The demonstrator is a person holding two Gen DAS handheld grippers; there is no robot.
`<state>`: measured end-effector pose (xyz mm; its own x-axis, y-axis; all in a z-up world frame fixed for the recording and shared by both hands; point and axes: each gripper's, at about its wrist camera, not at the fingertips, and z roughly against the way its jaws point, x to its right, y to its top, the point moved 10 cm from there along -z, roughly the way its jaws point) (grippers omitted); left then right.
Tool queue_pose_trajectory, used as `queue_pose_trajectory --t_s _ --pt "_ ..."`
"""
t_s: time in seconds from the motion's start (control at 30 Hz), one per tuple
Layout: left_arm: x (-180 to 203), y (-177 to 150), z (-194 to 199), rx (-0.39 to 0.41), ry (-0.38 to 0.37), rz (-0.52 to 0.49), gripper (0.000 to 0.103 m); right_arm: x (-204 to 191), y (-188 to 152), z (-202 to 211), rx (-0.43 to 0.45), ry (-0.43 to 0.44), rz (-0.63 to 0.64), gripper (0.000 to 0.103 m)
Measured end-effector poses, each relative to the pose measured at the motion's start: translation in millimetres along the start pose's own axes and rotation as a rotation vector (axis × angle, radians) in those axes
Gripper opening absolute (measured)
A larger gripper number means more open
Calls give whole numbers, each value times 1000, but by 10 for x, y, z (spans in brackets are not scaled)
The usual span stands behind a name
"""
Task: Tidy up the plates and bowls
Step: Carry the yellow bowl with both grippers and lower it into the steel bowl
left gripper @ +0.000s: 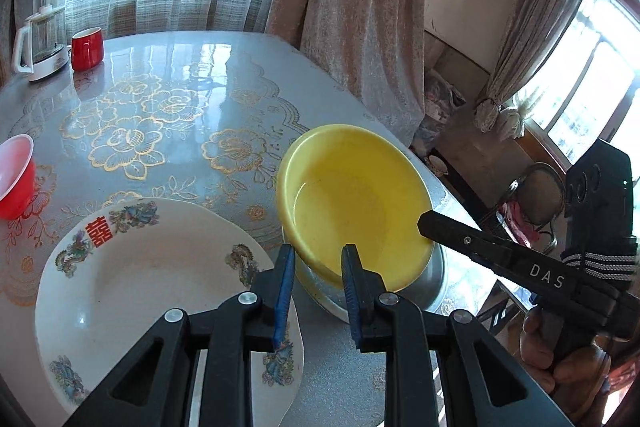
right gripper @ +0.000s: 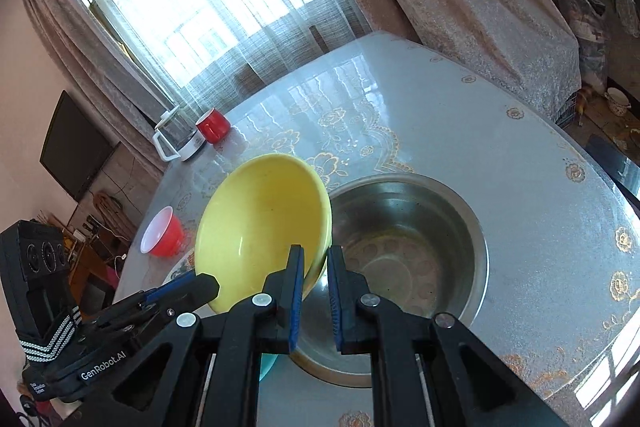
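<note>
Right tool point(right gripper: 314, 267), jaws nearly closed, grips the near rim of a yellow bowl point(right gripper: 260, 223), which tilts up to the left above a stainless steel bowl point(right gripper: 432, 227) resting on the tabletop point(right gripper: 520, 187). Left tool point(left gripper: 318, 265) is narrowly parted and empty; the yellow bowl's lower rim lies just beyond its blue pads point(left gripper: 284, 291), not pinched between them. Beneath and left of this tool lies a white plate point(left gripper: 140, 287) with dragon motifs and a red character. Farther left stands a small red bowl point(left gripper: 16, 179); at the far edge, a red cup point(left gripper: 87, 49) beside a glass kettle point(left gripper: 38, 43).
</note>
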<state>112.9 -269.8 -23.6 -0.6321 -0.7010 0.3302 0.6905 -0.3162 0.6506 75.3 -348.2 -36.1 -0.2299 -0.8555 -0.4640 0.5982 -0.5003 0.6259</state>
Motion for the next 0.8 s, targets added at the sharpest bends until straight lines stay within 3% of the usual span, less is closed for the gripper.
queue_pose_trajectory --t_s 0.8 --pt "137 -111 -513 -139 -43 -18 25 388 -73 36 7 -142 22 12"
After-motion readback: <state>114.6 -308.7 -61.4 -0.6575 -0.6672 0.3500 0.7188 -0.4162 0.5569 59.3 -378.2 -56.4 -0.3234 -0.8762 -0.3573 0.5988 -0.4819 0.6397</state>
